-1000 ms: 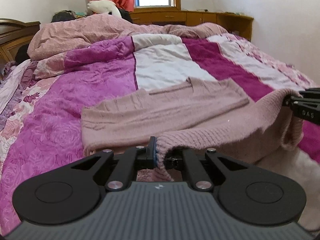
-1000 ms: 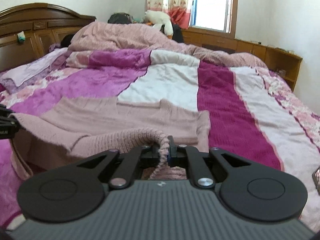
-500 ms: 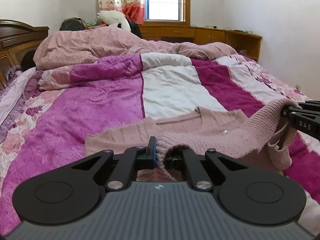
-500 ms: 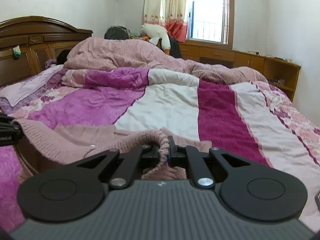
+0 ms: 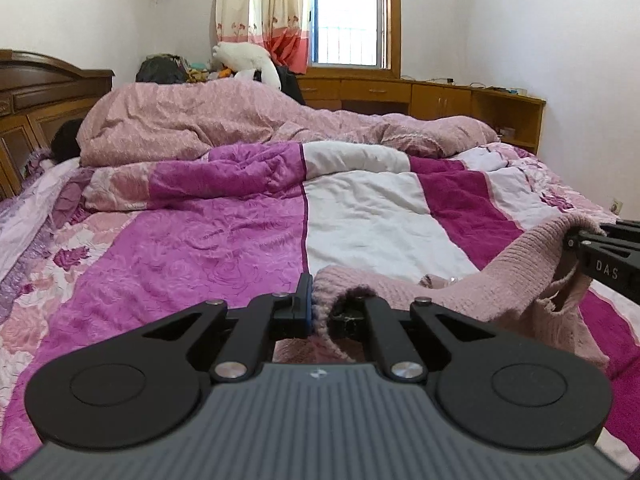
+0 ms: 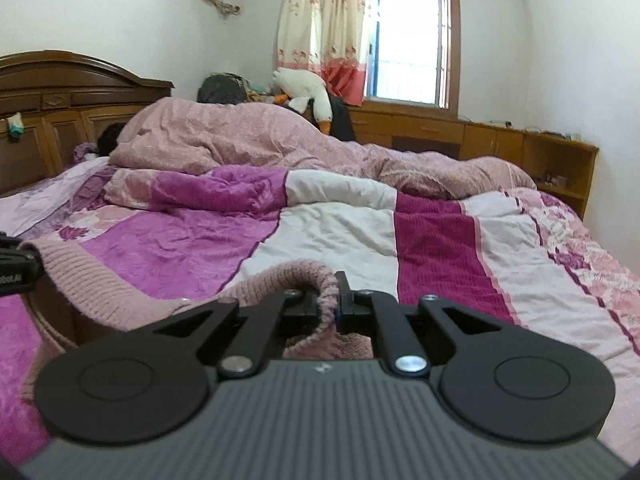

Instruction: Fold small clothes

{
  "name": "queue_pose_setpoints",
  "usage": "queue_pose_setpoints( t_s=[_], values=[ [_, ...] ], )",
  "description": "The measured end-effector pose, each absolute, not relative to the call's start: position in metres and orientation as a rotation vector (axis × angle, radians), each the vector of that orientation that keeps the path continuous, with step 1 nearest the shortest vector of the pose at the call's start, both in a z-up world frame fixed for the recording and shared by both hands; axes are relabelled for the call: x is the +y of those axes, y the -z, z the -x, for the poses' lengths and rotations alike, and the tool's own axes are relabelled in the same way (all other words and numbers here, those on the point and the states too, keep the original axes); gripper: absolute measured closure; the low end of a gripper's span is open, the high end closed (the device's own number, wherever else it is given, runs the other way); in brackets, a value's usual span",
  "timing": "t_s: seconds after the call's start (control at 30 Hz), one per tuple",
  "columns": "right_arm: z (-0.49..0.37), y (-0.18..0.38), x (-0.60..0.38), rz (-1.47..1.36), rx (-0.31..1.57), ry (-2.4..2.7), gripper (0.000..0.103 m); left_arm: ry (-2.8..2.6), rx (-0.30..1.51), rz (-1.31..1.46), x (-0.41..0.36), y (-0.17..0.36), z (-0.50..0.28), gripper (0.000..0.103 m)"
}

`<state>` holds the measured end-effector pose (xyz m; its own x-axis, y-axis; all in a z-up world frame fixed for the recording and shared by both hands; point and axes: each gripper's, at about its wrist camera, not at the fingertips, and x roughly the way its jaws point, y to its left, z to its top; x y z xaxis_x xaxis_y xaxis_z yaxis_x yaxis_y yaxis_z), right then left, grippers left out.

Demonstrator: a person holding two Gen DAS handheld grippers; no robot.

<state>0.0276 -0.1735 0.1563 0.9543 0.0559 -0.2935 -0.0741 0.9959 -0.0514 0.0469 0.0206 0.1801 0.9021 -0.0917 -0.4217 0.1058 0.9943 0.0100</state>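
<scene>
A pink knitted sweater [image 5: 500, 280] hangs stretched between my two grippers above the bed. My left gripper [image 5: 322, 308] is shut on one corner of its ribbed hem. My right gripper [image 6: 329, 304] is shut on the other corner; it also shows at the right edge of the left wrist view [image 5: 576, 240]. The sweater [image 6: 120, 292] sags between them and most of its body hangs below, hidden by the gripper bodies. The left gripper shows at the left edge of the right wrist view [image 6: 24, 260].
The bed has a striped magenta, white and floral quilt [image 5: 240, 248]. A crumpled pink duvet [image 5: 224, 120] lies at the far end. A wooden headboard [image 6: 60, 92] stands at the left, wooden cabinets [image 5: 440, 96] under the window, and a plush goose [image 6: 308, 92] sits behind the duvet.
Both grippers have risen with the sweater's hem. The sweater, which lay spread flat on the quilt, has been lifted so little of it shows ahead.
</scene>
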Motion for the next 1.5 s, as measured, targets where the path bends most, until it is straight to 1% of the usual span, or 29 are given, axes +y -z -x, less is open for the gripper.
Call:
queue_pose_setpoints(
  t_s=[0.3,0.6,0.8,0.87,1.03,1.1,1.13,1.2,1.23,1.27,1.33,1.4,1.5],
  values=[
    [-0.079,-0.116,-0.170,0.056,0.379,-0.041,0.095,0.083,0.511,-0.078,0.013,-0.130,-0.109,0.097],
    [-0.119,-0.081,-0.166,0.047,0.434,-0.007,0.095,0.061,0.576,0.021,0.032,-0.080,-0.164,0.097],
    [-0.143,-0.050,-0.162,0.066,0.514,0.004,0.094,0.050,0.678,0.073,0.039,-0.042,-0.187,0.097],
    [-0.147,-0.041,-0.161,0.065,0.543,0.009,0.092,0.042,0.693,0.083,0.041,-0.033,-0.190,0.096],
    [-0.152,-0.025,-0.162,0.065,0.552,0.007,0.092,0.035,0.693,0.074,0.040,-0.029,-0.189,0.095],
    [-0.152,-0.025,-0.162,0.061,0.551,0.009,0.092,0.022,0.698,0.064,0.039,-0.032,-0.188,0.083],
    [-0.150,-0.026,-0.162,0.055,0.549,0.007,0.091,0.012,0.701,0.064,0.039,-0.034,-0.187,0.079],
    [-0.148,-0.029,-0.166,0.025,0.544,0.003,0.089,-0.004,0.706,0.076,0.042,-0.040,-0.183,0.066],
    [-0.146,-0.032,-0.169,0.004,0.541,0.003,0.078,-0.006,0.708,0.084,0.044,-0.043,-0.180,0.065],
    [-0.144,-0.034,-0.172,-0.020,0.536,0.005,0.064,-0.004,0.709,0.091,0.046,-0.048,-0.176,0.063],
    [-0.135,-0.041,-0.179,-0.062,0.509,0.027,0.052,0.008,0.699,0.089,0.048,-0.057,-0.167,0.059],
    [-0.125,-0.049,-0.182,-0.075,0.490,0.027,0.053,0.010,0.691,0.073,0.049,-0.065,-0.156,0.053],
    [-0.108,-0.064,-0.185,-0.078,0.473,0.012,0.053,0.024,0.675,0.056,0.049,-0.078,-0.137,0.050]
  ],
)
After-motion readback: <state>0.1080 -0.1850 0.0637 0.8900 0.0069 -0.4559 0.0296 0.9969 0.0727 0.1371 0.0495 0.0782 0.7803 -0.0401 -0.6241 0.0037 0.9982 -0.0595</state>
